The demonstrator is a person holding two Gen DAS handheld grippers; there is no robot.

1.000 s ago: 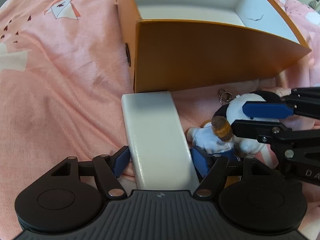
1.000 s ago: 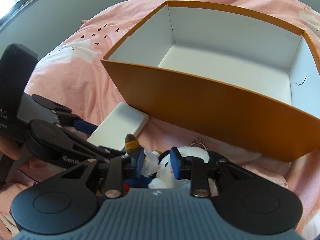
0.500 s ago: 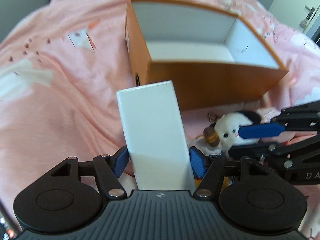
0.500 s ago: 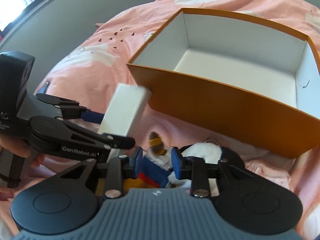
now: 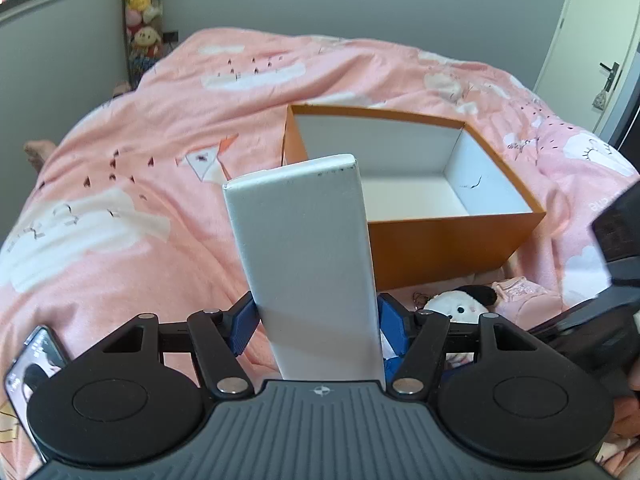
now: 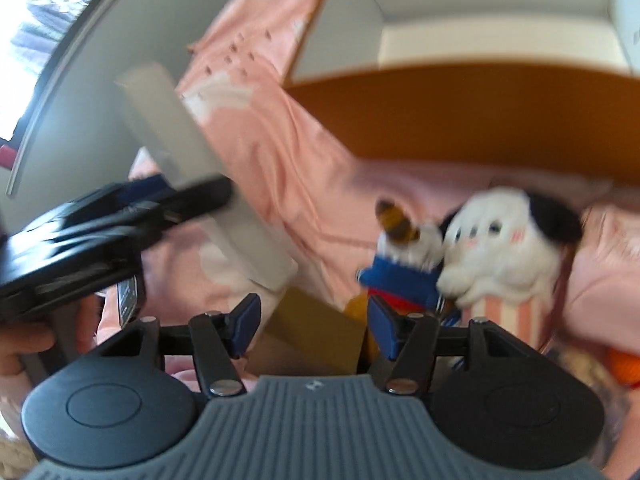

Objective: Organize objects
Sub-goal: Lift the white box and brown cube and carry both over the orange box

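My left gripper (image 5: 316, 324) is shut on a long white box (image 5: 308, 252), which it holds tilted up above the pink bedspread. Beyond it lies an open orange storage box (image 5: 448, 248) with a white inside. My right gripper (image 6: 312, 320) has its jaws opening, with only a tan cardboard piece (image 6: 316, 336) seen between them, untouched by the pads. Just past its right finger lie a small doll in blue (image 6: 404, 264) and a white plush with black ears (image 6: 504, 248). The white box (image 6: 200, 168) and the left gripper (image 6: 120, 220) show at the left of the blurred right wrist view.
A pink bedspread (image 5: 140, 200) covers the bed. A phone (image 5: 32, 364) lies at the lower left. Plush toys (image 5: 144, 20) stand in the far corner, and a door (image 5: 600, 40) is at the right. A pink pouch (image 5: 520, 292) lies by the white plush (image 5: 456, 304).
The left gripper has lifted the white box off the bed and tilted it up. The right gripper's jaws have spread and let go of the doll, which now lies beyond them.
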